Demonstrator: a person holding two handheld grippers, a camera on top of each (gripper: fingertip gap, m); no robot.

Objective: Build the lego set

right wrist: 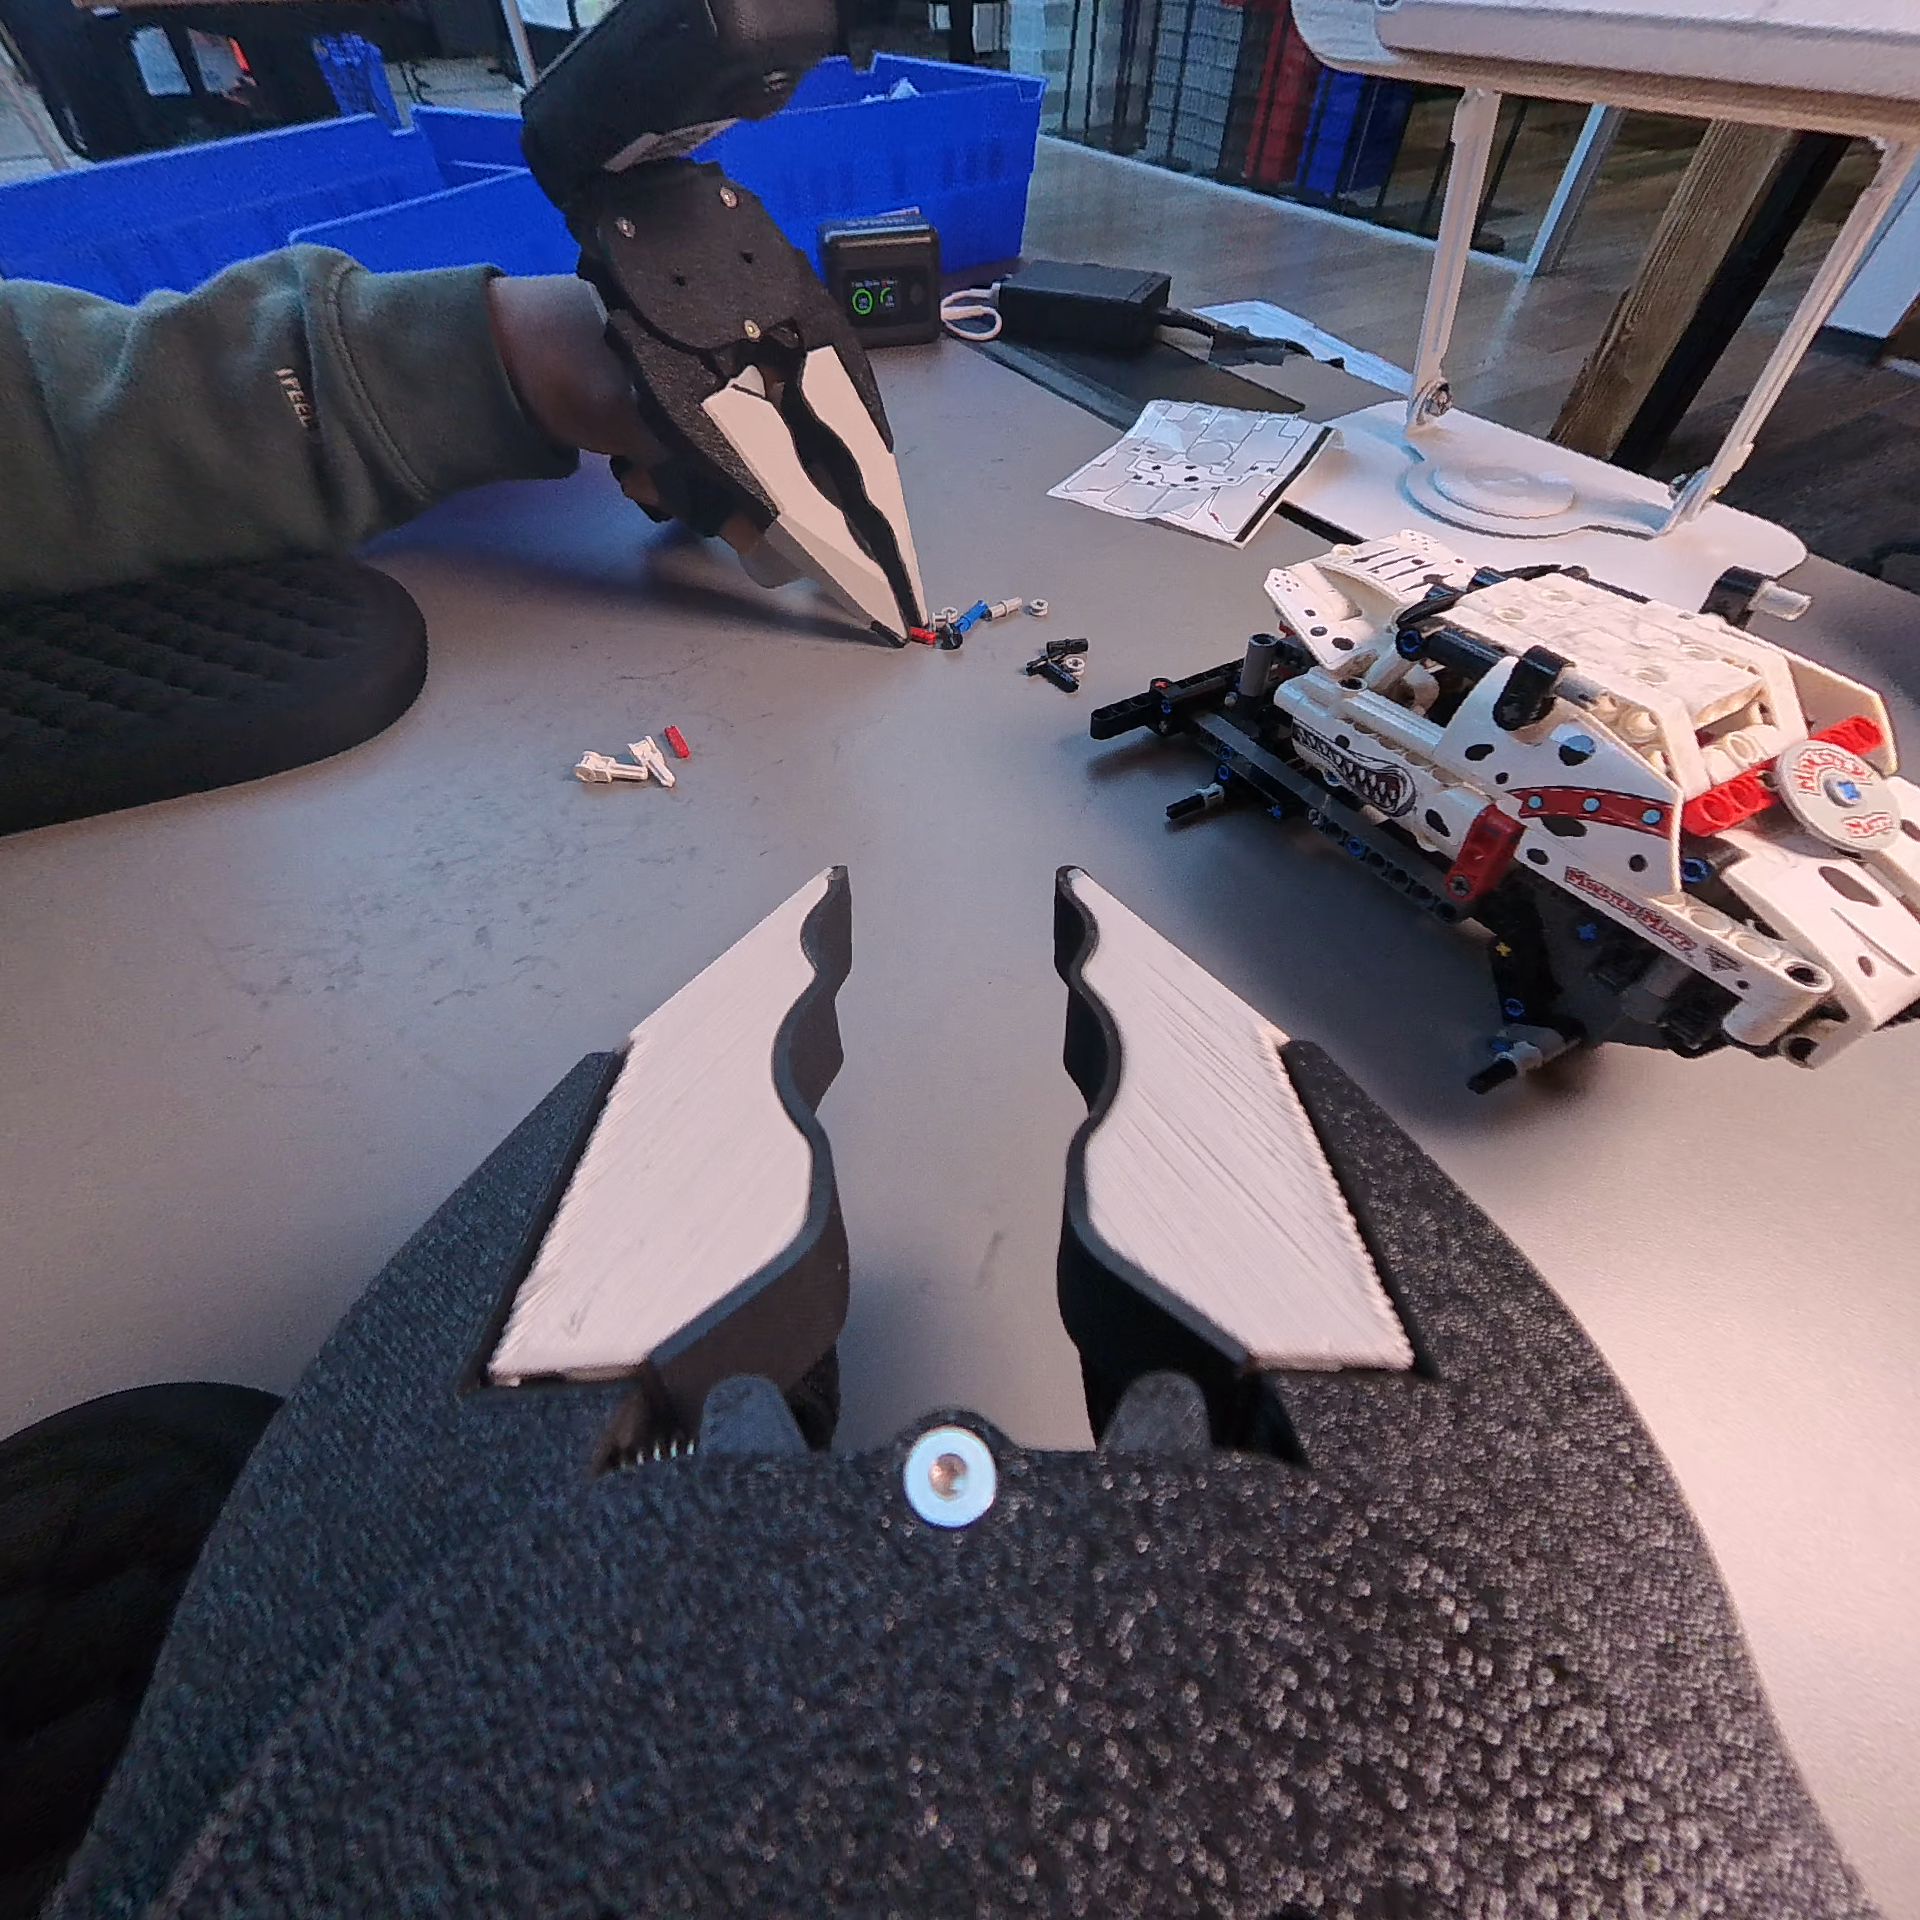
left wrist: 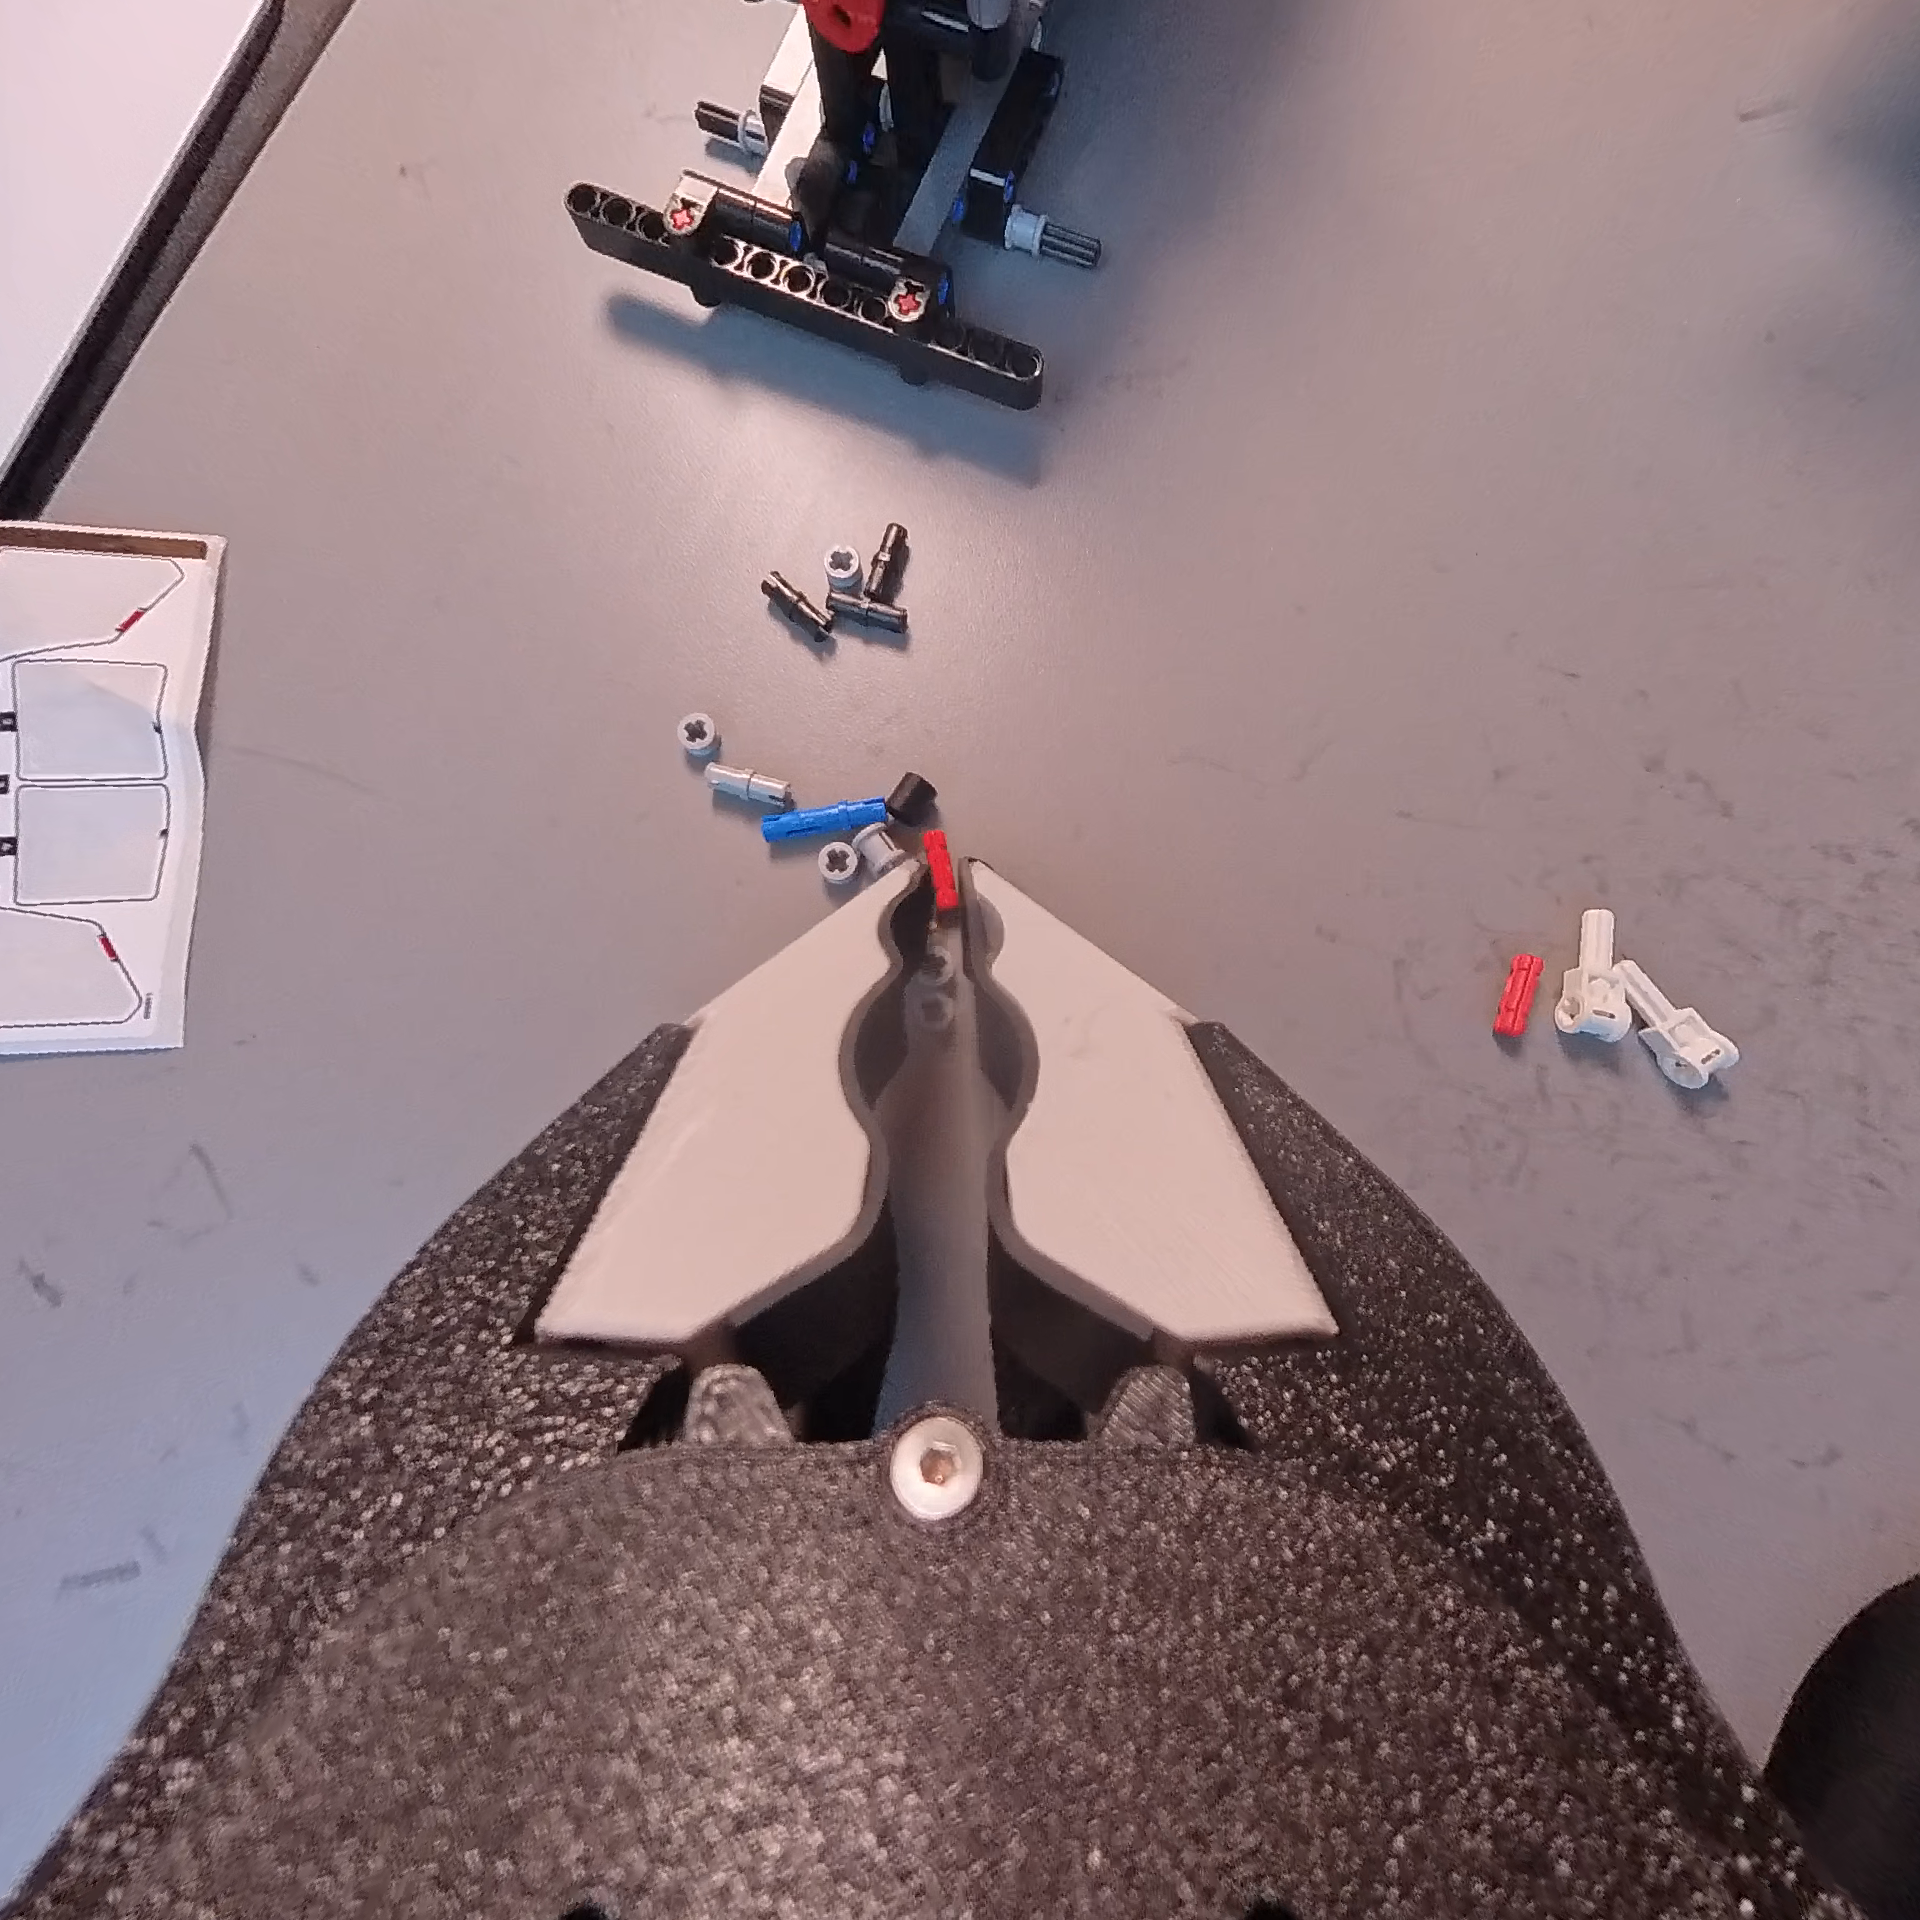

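Two grippers work over the grey table (right wrist: 987, 790): nearest, the right gripper (right wrist: 951, 883) hovers spread and empty, beyond it the left gripper (left wrist: 943, 868) pinches a small red pin (left wrist: 942, 868) beside scattered loose pins (left wrist: 842, 592), and farthest right sits the spotted lego truck (right wrist: 1538, 790).

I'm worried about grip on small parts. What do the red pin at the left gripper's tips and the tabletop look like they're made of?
The red pin looks like hard moulded plastic: uniform saturated colour, crisp ribbed edges, slight sheen. The tabletop appears to be a smooth grey laminate or coated board with a matte finish, judging by its soft reflections and dark scuff marks. The left gripper is pinched on the pin.
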